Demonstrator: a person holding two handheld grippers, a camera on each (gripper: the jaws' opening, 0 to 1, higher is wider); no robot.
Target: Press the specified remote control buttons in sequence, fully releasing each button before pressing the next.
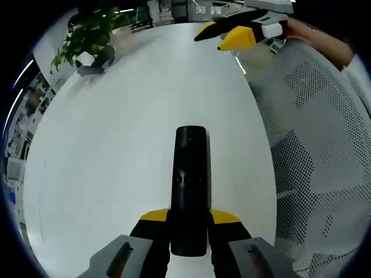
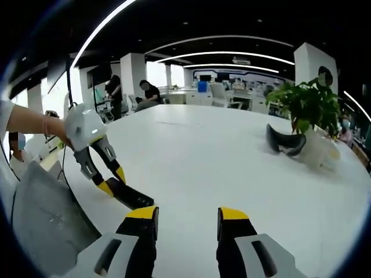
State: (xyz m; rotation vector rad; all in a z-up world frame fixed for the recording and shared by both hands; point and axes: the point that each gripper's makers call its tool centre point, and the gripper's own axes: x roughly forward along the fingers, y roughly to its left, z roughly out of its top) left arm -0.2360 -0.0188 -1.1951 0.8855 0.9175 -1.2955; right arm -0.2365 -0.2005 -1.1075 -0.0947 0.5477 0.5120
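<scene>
Black remote (image 1: 190,188) lying flat on the white table (image 1: 127,150), lower end clamped between the yellow-tipped jaws of the left gripper (image 1: 189,223); button cluster visible about midway along the remote, labels too small to read. Far across the table from the remote, right gripper (image 1: 227,35) hanging above the surface, jaws apart with nothing between them, a hand and sleeve behind it. Beyond the remote toward the table's far edge, potted plant (image 1: 87,32) with a dark curved object (image 1: 95,62) at its base; pot itself hard to make out, contents beyond the leaves not readable. Perforated white chair back (image 1: 316,168) just beside the table edge, on the side of the remote nearer the right gripper. From the right gripper view: right gripper (image 2: 186,223) spread open over bare table (image 2: 232,162), holding nothing; left gripper (image 2: 104,168) off to the side, tips down at the end of the remote (image 2: 128,194), held by a forearm (image 2: 29,121). Plant (image 2: 307,104) in a pale pot (image 2: 322,152) well apart from the remote, dark curved object (image 2: 285,142) touching the pot. Background office with people (image 2: 148,92) standing and seated, ceiling light strips.
</scene>
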